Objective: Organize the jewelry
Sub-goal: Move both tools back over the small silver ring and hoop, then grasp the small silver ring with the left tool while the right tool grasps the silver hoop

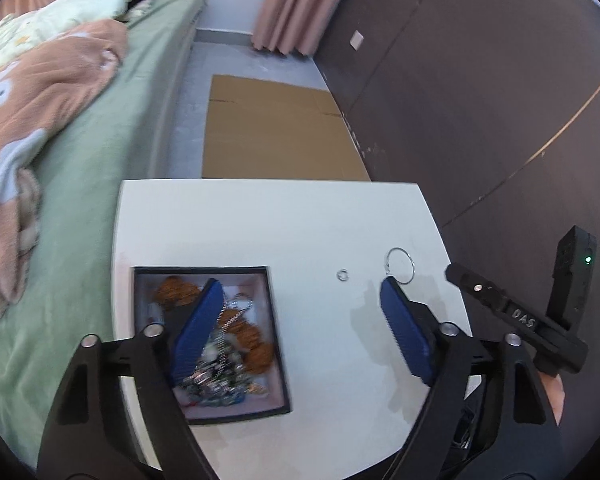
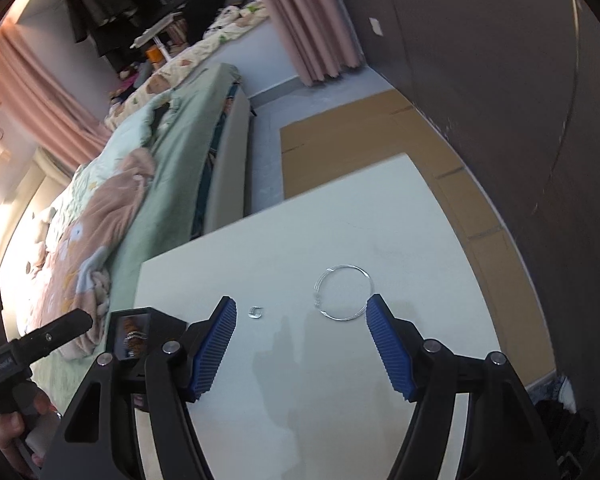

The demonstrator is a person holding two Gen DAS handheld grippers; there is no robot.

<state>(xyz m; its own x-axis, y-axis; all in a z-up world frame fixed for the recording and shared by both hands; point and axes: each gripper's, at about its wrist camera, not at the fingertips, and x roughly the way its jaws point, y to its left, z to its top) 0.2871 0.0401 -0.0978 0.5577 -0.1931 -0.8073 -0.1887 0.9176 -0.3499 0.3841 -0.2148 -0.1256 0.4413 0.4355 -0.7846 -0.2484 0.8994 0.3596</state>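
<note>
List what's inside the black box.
The box holds brown beaded pieces, a silver chain and blurred mixed trinkets. The left gripper's finger covers its middle; anything beneath the pile is hidden.

We're in a bedroom, looking down over a white table (image 1: 268, 220) set near a dark brown panelled wall (image 1: 480, 80). A flattened sheet of cardboard (image 1: 276, 128) lies on the grey floor (image 1: 188, 120) just beyond the table's far edge. To the left we have a bed (image 2: 180, 152) with a green sheet and a rumpled brown and pale floral blanket (image 1: 32, 120). Pink curtains (image 2: 312, 20) hang at the far corner, more of them (image 2: 40, 96) by the bright window side, where warm light spills in. Dark clothes (image 2: 104, 4) hang at the back.
</note>
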